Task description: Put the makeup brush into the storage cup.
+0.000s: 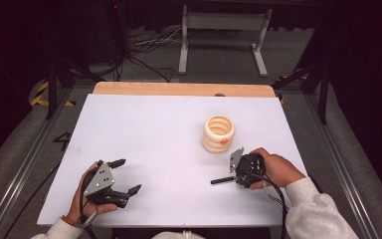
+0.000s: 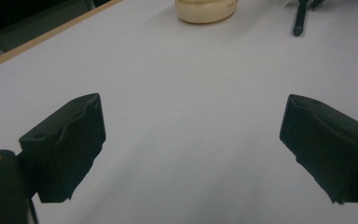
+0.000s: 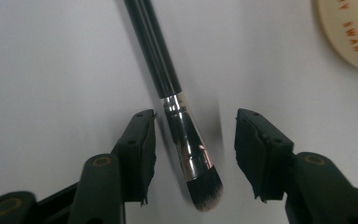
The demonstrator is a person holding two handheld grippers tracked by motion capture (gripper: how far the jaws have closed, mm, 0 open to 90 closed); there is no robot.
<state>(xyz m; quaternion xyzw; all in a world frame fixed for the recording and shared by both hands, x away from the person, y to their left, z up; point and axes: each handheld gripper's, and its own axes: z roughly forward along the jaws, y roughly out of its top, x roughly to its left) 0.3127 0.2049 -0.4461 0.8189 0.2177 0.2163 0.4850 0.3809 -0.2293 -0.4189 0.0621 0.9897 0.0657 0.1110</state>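
The makeup brush [image 3: 179, 126] lies flat on the white table [image 1: 154, 139], near the cream ribbed holder [image 1: 218, 134]. The right gripper [image 3: 195, 140] has its jaws apart around the brush, not touching. The left gripper [image 1: 128, 176], well apart from the holder, is wide apart with nothing between

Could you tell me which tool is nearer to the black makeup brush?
The right tool: its open jaws flank the makeup brush without touching. The left tool sits far across the table, open.

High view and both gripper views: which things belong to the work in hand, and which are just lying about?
In the work:
makeup brush, lying between the right gripper's jaws, not yet pinched
cream ribbed holder, nearby

Standing by:
left gripper, open over bare table
metal frame on the floor
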